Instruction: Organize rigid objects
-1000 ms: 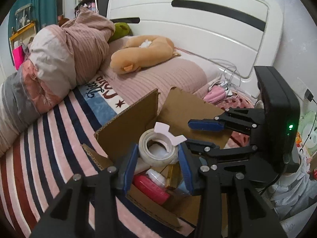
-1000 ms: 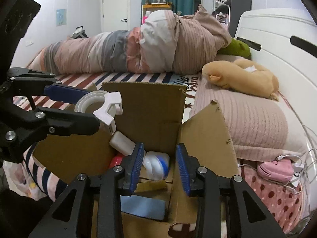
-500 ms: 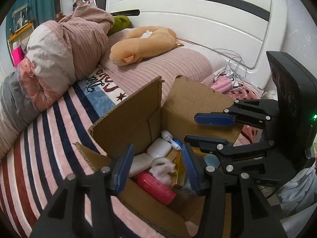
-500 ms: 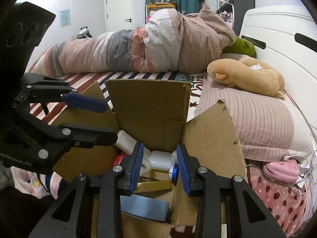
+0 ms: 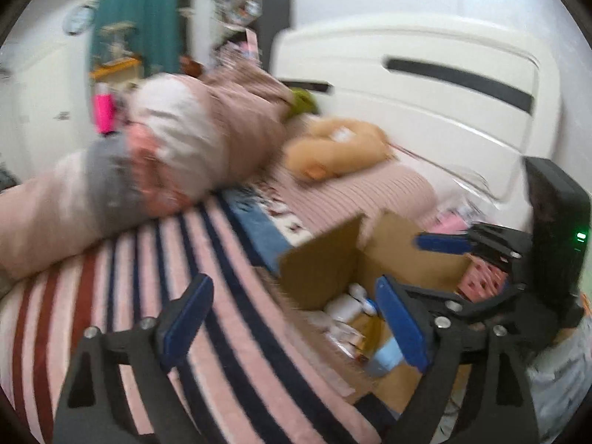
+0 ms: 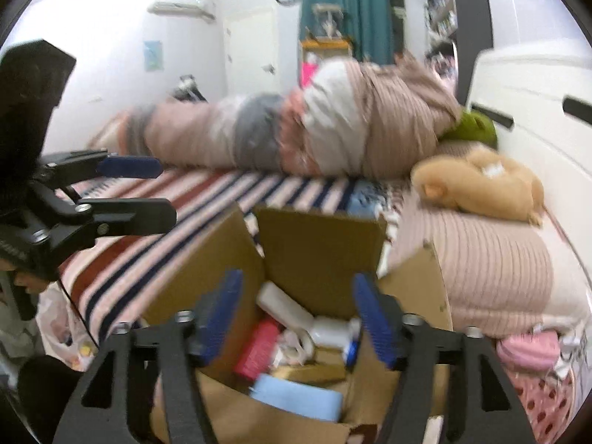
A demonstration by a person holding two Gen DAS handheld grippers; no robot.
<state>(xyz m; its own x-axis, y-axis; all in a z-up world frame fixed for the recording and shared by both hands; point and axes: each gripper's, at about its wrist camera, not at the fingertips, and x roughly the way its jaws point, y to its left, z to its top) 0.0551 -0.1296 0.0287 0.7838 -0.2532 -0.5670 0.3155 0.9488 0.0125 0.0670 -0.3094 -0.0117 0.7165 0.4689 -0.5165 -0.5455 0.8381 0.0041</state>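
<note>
Now both grippers empty, left gripper [image 5: 294,320] fingers just opened wide over the striped bed [image 5: 111,314]; right gripper [image 6: 298,314] fingers likewise, above the cardboard box [image 6: 318,251] of bottles.

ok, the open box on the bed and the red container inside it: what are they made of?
Box: corrugated cardboard by the look, matte brown, with ragged flap edges and fold creases.
Red container: probably plastic, smooth with a slight sheen; blur leaves it open.
</note>
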